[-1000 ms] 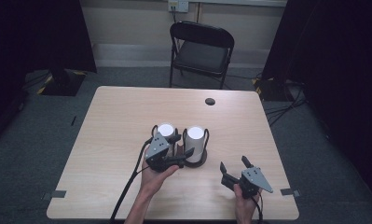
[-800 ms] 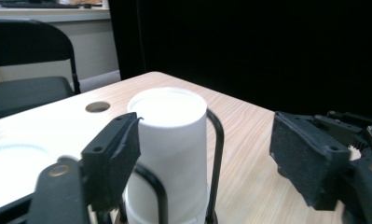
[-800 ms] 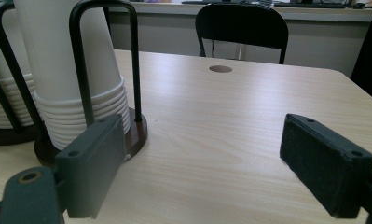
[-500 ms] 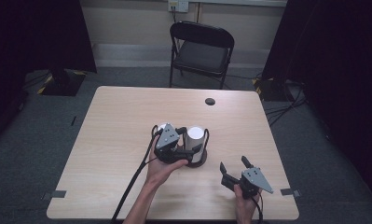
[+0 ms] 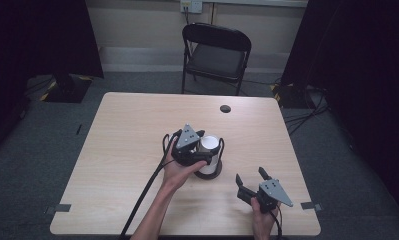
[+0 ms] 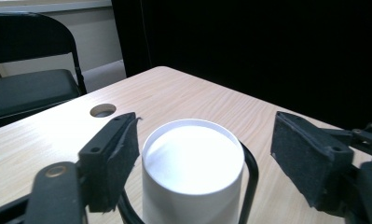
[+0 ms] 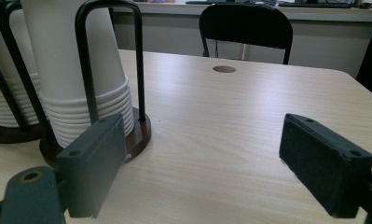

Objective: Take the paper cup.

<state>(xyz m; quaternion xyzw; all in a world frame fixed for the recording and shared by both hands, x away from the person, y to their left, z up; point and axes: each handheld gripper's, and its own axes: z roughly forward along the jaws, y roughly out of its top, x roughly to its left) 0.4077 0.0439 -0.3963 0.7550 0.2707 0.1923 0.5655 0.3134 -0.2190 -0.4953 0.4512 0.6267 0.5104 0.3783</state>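
While the left gripper (image 5: 203, 146) is held over the cup stack (image 5: 209, 150) near the middle of the table (image 5: 127, 150), its jaws are spread wide apart, one on each side of the top cup. Seen in the left gripper view, the cup stack's white upturned base (image 6: 193, 158) sits between the two black pads (image 6: 111, 163), the left pad close to the cup wall, the right pad well clear; contact cannot be confirmed. A black wire holder (image 6: 251, 182) is seen curving around the stack. The right gripper (image 5: 252, 182) is held low near the table's front right corner, jaws also apart, nothing between them. In the right gripper view, the stacked white cups (image 7: 76, 70) are shown upright inside a black wire loop (image 7: 111, 56) on a dark round base (image 7: 139, 135), with a second stack (image 7: 2, 93) just beside it at the left edge. A round hole (image 5: 225, 108) is seen in the tabletop farther back, and a black folding chair (image 5: 216, 55) stands beyond the table.
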